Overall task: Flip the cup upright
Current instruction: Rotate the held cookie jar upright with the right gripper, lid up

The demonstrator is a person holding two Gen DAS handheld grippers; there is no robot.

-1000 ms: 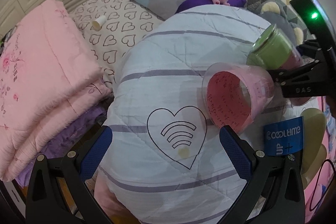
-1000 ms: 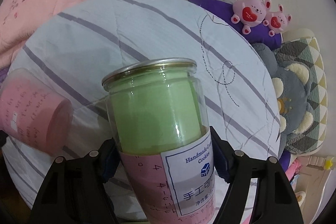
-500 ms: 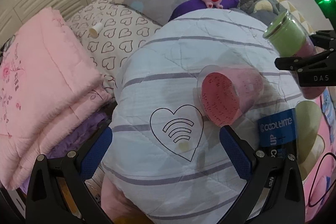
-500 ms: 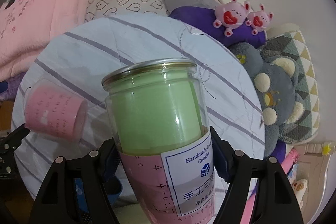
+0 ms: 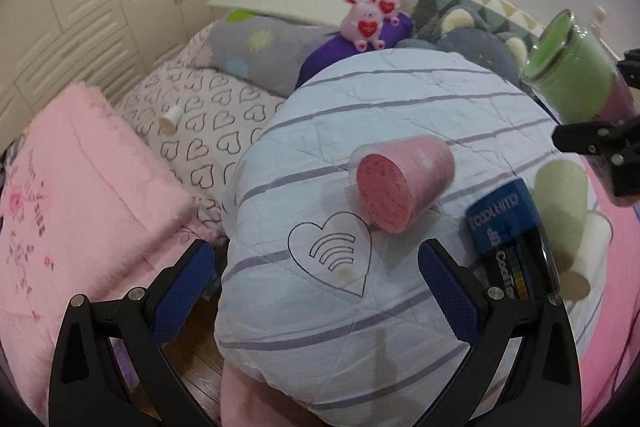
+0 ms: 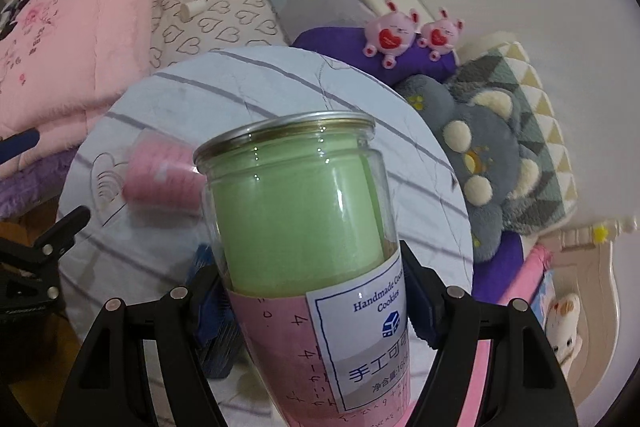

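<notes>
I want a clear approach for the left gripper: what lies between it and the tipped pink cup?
In the left wrist view, only bare striped white quilt with its printed heart outline separates the left gripper from the pink cup.

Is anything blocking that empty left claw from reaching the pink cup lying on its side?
Nothing visible does. The left gripper is open, and only bare striped quilt lies between it and the tipped pink cup. The blue box sits off to its right.

A pink cup [image 5: 404,183] lies on a pale blue cushion [image 5: 360,131] with purple stripes; at 2 o'clock, a green-and-pink jar [image 5: 576,87]; at 9 o'clock, a pink quilt [image 5: 80,187].
</notes>
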